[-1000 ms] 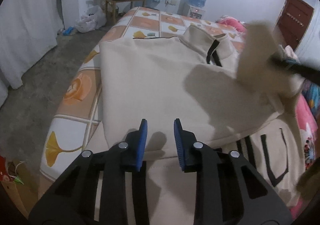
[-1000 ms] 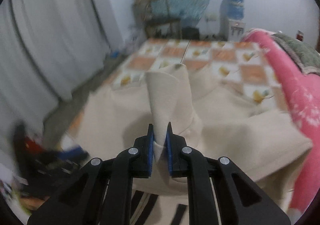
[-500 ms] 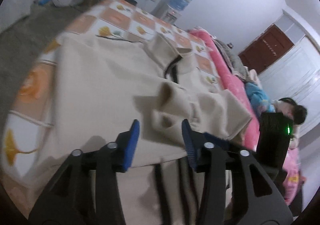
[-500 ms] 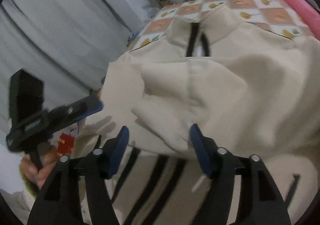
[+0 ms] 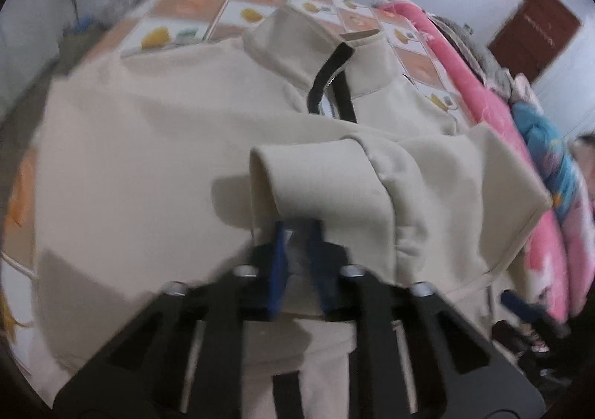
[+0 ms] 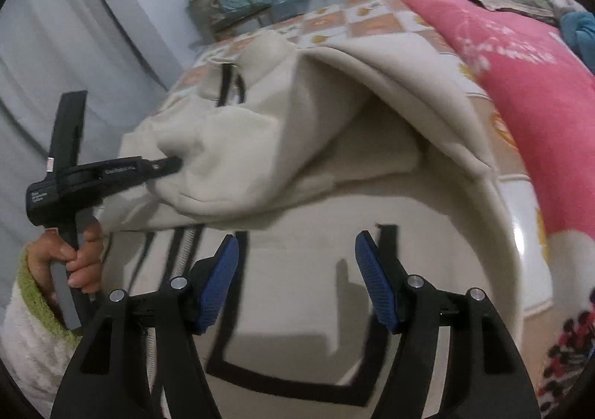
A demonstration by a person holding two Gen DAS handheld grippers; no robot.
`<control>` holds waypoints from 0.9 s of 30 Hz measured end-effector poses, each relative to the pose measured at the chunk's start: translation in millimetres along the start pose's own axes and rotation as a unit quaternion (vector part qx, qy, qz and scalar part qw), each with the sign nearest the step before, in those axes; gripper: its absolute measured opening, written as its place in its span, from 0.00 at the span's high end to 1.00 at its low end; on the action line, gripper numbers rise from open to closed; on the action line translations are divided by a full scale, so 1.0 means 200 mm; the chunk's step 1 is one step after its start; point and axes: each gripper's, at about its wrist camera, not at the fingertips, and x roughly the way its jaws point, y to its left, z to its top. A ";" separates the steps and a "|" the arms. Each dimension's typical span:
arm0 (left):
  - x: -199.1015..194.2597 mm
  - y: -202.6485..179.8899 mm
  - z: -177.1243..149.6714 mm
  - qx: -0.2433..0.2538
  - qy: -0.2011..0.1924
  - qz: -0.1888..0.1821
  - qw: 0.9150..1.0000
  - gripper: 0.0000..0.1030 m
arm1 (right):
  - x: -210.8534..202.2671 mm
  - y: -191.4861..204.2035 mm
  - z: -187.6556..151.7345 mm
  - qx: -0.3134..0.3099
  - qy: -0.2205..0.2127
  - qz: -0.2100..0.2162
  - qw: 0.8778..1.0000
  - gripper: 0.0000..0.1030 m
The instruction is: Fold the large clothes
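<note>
Two grippers work over a cream zip jacket spread on the checked bed sheet. Left gripper is pinched tight on the jacket's folded sleeve. Right gripper gapes wide over the jacket, holding nothing.

The tips of the left gripper are covered by a fold of the cream jacket, and the whole left wrist view is smeared by blur. In the right wrist view, the jacket's lower part is cut off by the frame, and the hand is partly hidden behind its handle.
</note>
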 end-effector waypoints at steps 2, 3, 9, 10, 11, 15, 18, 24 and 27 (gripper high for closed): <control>-0.05 -0.01 -0.01 0.009 -0.013 0.004 1.000 0.94 | -0.01 0.00 -0.01 -0.009 -0.002 -0.018 1.000 0.38; -0.10 -0.01 0.00 0.012 -0.027 0.001 1.000 0.95 | 0.01 0.00 0.00 -0.012 -0.003 -0.023 1.000 0.38; -0.54 0.09 0.08 0.000 -0.120 -0.011 0.993 0.95 | -0.02 0.03 -0.02 -0.038 -0.006 -0.042 0.998 0.38; -0.60 0.12 0.10 -0.004 -0.131 -0.002 0.991 0.95 | -0.02 0.03 -0.02 -0.040 -0.006 -0.044 0.998 0.38; -0.62 0.15 0.10 -0.008 -0.136 0.004 0.991 0.95 | -0.01 0.04 -0.02 -0.043 -0.006 -0.046 0.998 0.38; -0.64 0.31 0.05 -0.019 -0.135 0.061 0.989 0.95 | 0.01 0.04 -0.03 -0.044 0.005 -0.040 0.998 0.38; -0.51 0.44 -0.02 -0.038 -0.076 0.078 0.993 0.94 | 0.04 0.03 -0.03 -0.039 0.021 -0.032 0.999 0.38; -0.49 0.57 -0.09 -0.080 -0.064 0.045 0.994 0.73 | 0.00 0.04 -0.03 -0.032 0.034 -0.016 0.999 0.38; -0.45 0.57 -0.05 -0.081 -0.057 0.053 0.994 0.62 | -0.05 0.02 -0.01 -0.020 0.027 -0.001 0.999 0.37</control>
